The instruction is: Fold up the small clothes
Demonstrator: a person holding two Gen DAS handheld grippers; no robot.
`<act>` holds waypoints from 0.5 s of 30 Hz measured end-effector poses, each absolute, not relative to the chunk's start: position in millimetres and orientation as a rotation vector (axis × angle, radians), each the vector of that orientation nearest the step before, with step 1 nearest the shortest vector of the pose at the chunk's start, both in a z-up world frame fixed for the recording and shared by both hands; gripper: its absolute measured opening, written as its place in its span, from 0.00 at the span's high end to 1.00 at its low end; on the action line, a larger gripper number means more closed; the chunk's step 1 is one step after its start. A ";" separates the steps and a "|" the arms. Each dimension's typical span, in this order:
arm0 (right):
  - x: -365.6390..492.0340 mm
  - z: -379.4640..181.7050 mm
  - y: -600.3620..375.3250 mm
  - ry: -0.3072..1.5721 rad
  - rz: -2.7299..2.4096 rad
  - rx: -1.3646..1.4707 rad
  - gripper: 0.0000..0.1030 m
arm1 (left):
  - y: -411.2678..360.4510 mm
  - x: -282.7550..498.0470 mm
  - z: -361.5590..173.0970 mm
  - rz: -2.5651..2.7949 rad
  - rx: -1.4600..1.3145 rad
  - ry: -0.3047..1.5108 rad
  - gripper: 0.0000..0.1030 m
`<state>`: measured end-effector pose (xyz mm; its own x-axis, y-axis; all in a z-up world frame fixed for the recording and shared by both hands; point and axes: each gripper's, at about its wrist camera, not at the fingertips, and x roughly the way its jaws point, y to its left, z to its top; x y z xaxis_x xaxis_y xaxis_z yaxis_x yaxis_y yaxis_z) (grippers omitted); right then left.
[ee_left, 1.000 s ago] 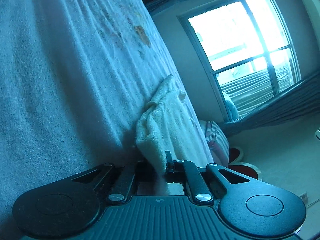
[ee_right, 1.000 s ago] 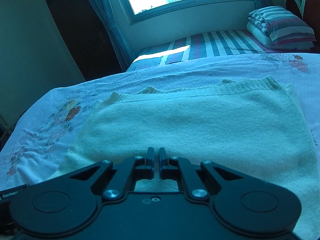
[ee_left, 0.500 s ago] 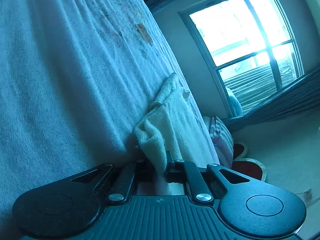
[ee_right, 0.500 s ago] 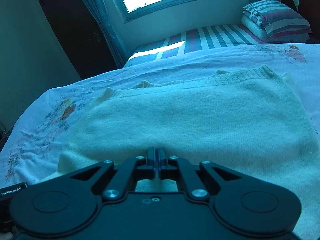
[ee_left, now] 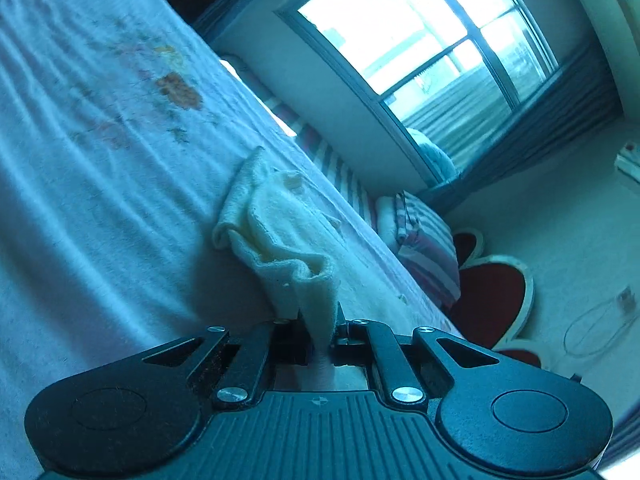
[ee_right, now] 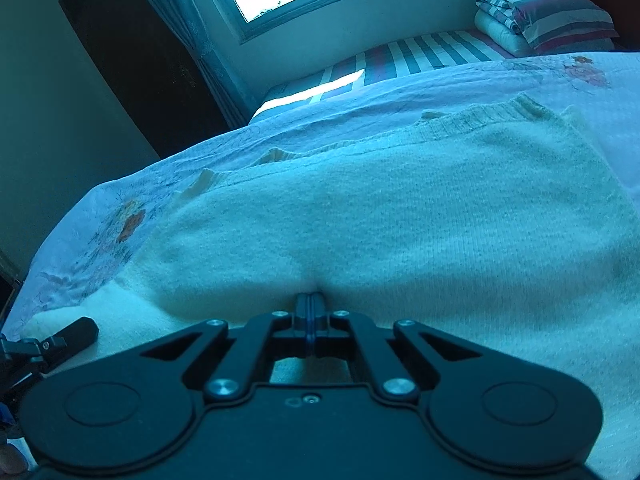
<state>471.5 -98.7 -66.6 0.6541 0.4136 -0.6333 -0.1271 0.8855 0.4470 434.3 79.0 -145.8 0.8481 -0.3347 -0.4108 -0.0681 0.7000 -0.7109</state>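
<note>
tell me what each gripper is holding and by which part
Left gripper: shut on a bunched corner of the cream sweater. Right gripper: shut, pinching the sweater's near edge.

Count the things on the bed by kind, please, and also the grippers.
Sweater: 1
Bedspread: 1
Pillow: 1
Folded quilt: 1
Grippers: 2, left gripper, right gripper
Total: 6

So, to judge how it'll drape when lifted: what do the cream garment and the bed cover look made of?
Cream garment: soft knit, probably wool or acrylic; fuzzy matte surface, ribbed hem, and it sags limply from the left gripper. Bed cover: thin woven cloth, likely cotton; fine wrinkles, printed flowers.
</note>
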 end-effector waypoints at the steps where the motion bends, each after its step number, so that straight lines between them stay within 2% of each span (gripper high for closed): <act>1: 469.3 -63.3 -106.9 0.792 0.310 0.420 0.99 | 73.5 439.9 -137.9 -0.179 -0.758 0.566 0.94; 4: 452.5 -50.0 -148.8 0.722 0.230 0.489 0.91 | 49.3 450.8 -116.6 -0.227 -0.633 0.589 0.94; 15: 382.7 -40.1 -284.3 0.630 0.015 0.629 0.91 | -94.6 474.7 -67.1 -0.511 -0.265 0.652 0.94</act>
<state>382.7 -284.3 -40.1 0.8140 0.1985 -0.5458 0.1725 0.8147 0.5536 474.7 -94.6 -67.1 0.6780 -0.5302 -0.5091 0.3680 0.8444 -0.3893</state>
